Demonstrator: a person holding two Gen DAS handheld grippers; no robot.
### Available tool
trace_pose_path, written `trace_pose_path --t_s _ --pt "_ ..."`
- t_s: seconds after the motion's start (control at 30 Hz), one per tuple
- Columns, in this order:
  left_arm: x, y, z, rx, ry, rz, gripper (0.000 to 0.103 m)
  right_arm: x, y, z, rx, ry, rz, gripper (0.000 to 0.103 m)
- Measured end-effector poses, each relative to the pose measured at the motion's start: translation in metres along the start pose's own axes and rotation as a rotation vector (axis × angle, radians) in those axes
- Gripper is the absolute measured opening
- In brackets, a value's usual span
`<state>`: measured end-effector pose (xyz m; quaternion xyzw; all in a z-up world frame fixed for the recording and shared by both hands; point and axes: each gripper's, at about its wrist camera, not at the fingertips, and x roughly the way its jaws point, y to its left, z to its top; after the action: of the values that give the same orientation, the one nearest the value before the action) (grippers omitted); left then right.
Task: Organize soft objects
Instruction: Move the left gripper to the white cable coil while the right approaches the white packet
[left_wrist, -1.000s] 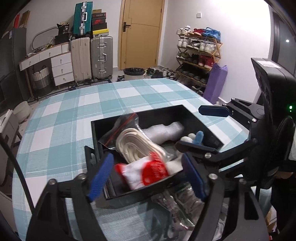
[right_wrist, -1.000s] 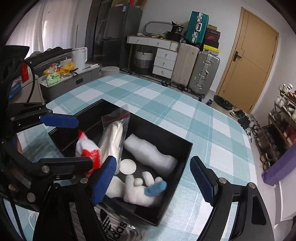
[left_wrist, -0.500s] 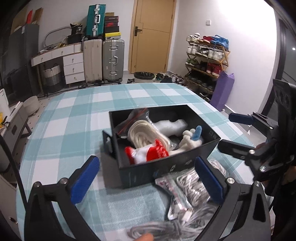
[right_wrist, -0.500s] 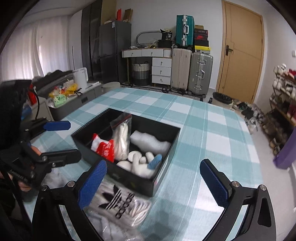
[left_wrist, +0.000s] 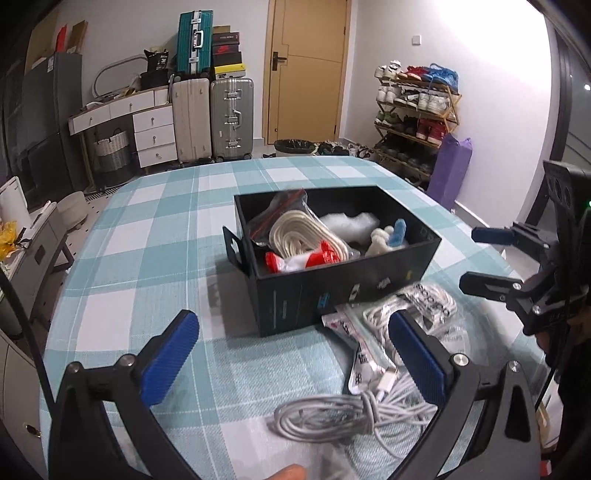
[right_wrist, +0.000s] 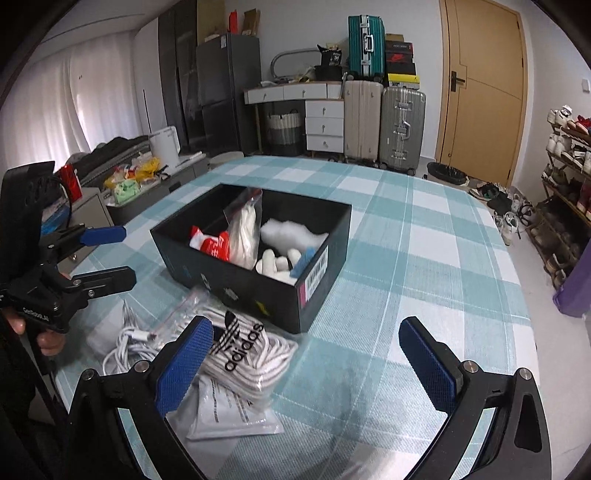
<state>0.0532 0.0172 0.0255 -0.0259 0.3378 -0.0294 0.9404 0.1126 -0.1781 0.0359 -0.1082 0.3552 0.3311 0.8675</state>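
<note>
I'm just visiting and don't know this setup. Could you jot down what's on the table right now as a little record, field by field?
surface: table with teal and white checked cloth
container: open black box
in the box: red and white pouch, bagged white cord, white foam piece, white plush toy with a blue part
outside, near the box: Adidas-branded bag of white cord, loose white cable coil, flat white packet
left gripper: open, empty, above the cables
right gripper: open, empty

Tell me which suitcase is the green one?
The teal-green suitcase standing on top, above the beige suitcase and silver suitcase, which stand on the floor.
</note>
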Motion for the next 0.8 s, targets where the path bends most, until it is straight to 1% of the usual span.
trace_pose_path --t_s 0.07,0.13,0.27,0.4,0.63,0.8 --pt "0.000 0.000 -0.004 0.003 0.002 0.001 0.103 0.002 0.003 -0.001 -0.019 0.015 0.001 0.102" --pt "0.001 0.000 -0.006 0.005 0.024 -0.006 0.103 0.004 0.008 -0.003 -0.043 0.026 0.002 0.102" --pt "-0.002 0.002 -0.012 -0.006 0.038 -0.024 0.103 0.006 0.015 -0.006 -0.078 0.052 0.043 0.102" --pt "-0.004 0.000 -0.016 0.008 0.060 -0.043 0.103 0.011 0.023 -0.011 -0.107 0.089 0.072 0.102" --pt "-0.004 -0.005 -0.019 0.031 0.105 -0.111 0.103 0.022 0.035 -0.021 -0.165 0.148 0.092 0.102" --pt "-0.004 -0.010 -0.022 0.057 0.127 -0.139 0.103 0.026 0.039 -0.025 -0.182 0.169 0.099 0.102"
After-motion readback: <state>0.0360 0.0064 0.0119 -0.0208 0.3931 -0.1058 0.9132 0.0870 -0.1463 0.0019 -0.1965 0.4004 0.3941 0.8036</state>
